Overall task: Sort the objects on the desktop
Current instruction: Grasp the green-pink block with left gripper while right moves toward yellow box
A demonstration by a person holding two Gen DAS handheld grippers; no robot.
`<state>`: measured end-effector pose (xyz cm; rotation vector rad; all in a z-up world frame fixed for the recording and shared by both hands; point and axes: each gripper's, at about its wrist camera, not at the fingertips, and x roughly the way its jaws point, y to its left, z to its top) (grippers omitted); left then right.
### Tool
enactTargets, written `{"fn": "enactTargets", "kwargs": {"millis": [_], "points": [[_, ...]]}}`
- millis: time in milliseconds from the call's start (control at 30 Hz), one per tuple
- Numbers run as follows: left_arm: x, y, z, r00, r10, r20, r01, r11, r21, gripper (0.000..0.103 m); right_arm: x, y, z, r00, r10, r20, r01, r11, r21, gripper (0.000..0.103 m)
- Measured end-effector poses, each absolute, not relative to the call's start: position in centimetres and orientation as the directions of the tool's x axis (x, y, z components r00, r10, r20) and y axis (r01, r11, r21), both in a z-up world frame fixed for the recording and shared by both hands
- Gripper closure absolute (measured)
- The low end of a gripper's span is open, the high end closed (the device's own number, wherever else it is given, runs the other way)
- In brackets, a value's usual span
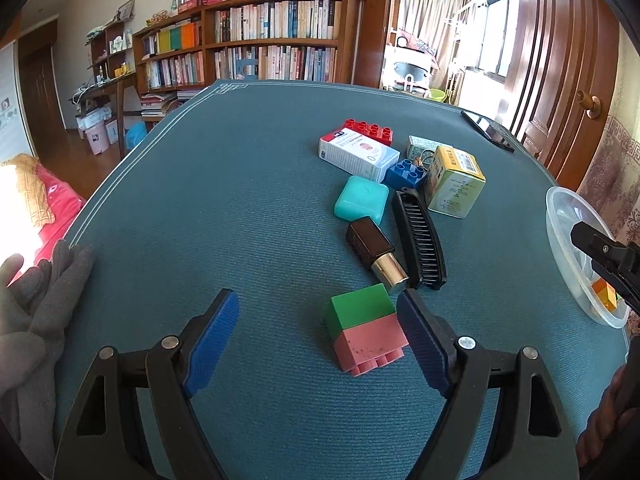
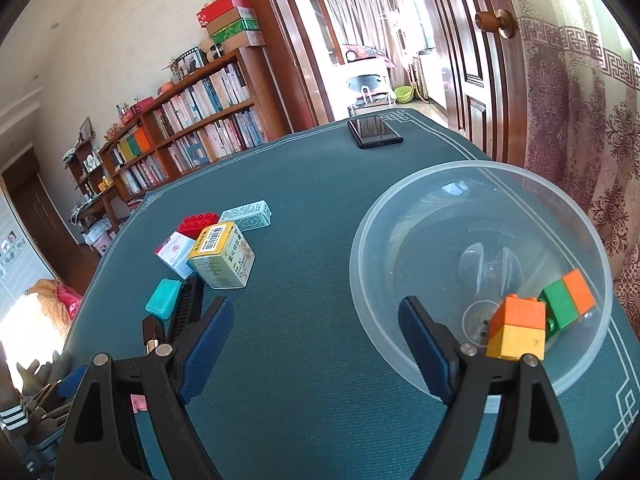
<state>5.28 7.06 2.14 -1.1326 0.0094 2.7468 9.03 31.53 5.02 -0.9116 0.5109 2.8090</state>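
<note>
The left gripper [image 1: 318,336] has its jaws spread wide, and a green-and-pink block stack [image 1: 366,328] lies between them on the teal table mat [image 1: 224,208]. The stack sits close against the right blue pad [image 1: 422,344], whether touching I cannot tell, and stands well apart from the left pad, so it is not grasped. Just beyond the pad tips lie a brown-and-gold lipstick [image 1: 378,254] and a black comb [image 1: 420,238] side by side. Farther out sit a turquoise case [image 1: 362,199], a blue brick [image 1: 406,172], a yellow carton [image 1: 454,184], a white medicine box [image 1: 358,154] and a red brick [image 1: 370,128]. A black phone [image 1: 486,128] lies near the far edge.

The right gripper [image 2: 316,344] is likewise released, with only bare mat between its pads. Its right pad reaches over the rim of a clear plastic bowl [image 2: 400,208]. Inside the bowl rest an orange-and-yellow block stack [image 2: 518,330] and, just behind it, a green-and-orange block stack [image 2: 568,298]. To the left of the jaws the comb [image 2: 186,306] and turquoise case [image 2: 164,298] show again, with the yellow carton [image 2: 222,258] beyond them. The phone [image 2: 374,130] lies at the far end of the table.
</note>
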Motion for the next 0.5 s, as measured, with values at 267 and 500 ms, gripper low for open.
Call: {"fn": "enactTargets", "kwargs": {"millis": [267,500], "points": [[5.3,7.1,1.9,-0.687,0.176,-0.705,-0.179,-0.981,-0.071,0.019,8.1,29.7,4.7,-0.789,-0.020,-0.613,-0.182,-0.947,0.264,0.015],[5.5,6.9,2.0,-0.682,0.187,-0.707,-0.184,-0.979,-0.082,0.019,7.8,29.1,4.3,-0.778,-0.032,-0.628,-0.171,-0.951,0.259,0.015]]}}
